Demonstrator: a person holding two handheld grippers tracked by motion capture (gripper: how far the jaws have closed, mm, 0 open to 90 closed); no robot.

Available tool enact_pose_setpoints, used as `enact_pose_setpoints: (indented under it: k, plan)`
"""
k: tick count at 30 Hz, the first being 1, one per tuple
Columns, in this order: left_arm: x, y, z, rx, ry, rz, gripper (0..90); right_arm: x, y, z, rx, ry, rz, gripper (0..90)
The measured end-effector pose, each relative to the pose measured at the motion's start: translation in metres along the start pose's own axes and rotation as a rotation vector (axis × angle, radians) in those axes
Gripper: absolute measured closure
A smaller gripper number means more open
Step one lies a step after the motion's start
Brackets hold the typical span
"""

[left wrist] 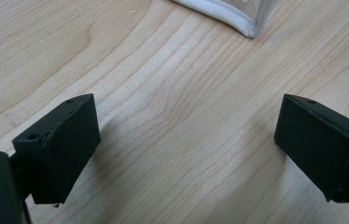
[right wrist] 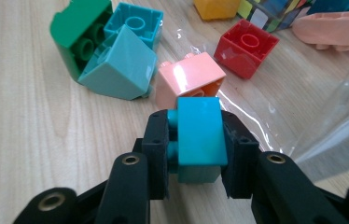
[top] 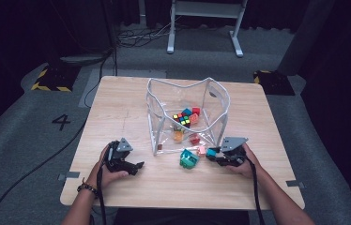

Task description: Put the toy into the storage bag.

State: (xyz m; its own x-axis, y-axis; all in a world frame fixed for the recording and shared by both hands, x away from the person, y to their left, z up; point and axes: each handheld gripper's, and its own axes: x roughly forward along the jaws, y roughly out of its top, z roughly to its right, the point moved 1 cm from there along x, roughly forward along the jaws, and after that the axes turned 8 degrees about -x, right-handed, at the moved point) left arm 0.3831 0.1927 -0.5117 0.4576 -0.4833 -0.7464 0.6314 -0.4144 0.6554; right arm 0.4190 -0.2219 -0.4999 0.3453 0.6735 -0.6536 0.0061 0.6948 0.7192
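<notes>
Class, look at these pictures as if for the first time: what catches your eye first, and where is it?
First, the clear plastic bag standing open at the table's middle, with a colourful puzzle cube and bright blocks inside. Next, the right tongs clamped on a turquoise block just outside the bag's mouth, beside a pink block and a green-and-teal clump of blocks. The left tongs gape over bare wood.
</notes>
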Motion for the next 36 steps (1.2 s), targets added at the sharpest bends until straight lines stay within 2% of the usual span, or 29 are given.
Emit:
enact_pose_setpoints:
  k: [4, 6, 10, 16, 21, 24, 30, 36]
  plan:
    - [0.000, 0.000, 0.000, 0.000, 0.000, 0.000, 7.0, -0.013, -0.003, 0.000, 0.004, 0.005, 0.012, 67.8]
    - [0.000, 0.000, 0.000, 0.000, 0.000, 0.000, 7.0, -0.020, -0.005, -0.001, 0.024, 0.000, 0.013, 67.8]
    - [0.000, 0.000, 0.000, 0.000, 0.000, 0.000, 7.0, -0.033, -0.009, 0.003, 0.037, -0.037, 0.018, 67.8]
    - [0.000, 0.000, 0.000, 0.000, 0.003, 0.002, 7.0, -0.051, -0.017, 0.012, 0.118, -0.078, 0.044, 67.9]
    - [0.000, 0.000, 0.000, 0.000, 0.000, 0.000, 7.0, -0.067, -0.021, 0.022, 0.148, -0.128, 0.054, 67.9]
    - [0.000, 0.000, 0.000, -0.002, 0.000, 0.001, 7.0, -0.075, -0.021, 0.029, 0.166, -0.158, 0.078, 67.9]
    - [0.000, 0.000, 0.000, -0.001, 0.000, 0.000, 7.0, -0.093, -0.014, 0.045, 0.188, -0.208, 0.103, 67.9]
    - [0.000, 0.000, 0.000, 0.000, 0.000, 0.000, 7.0, -0.109, 0.004, 0.061, 0.170, -0.239, 0.104, 67.9]
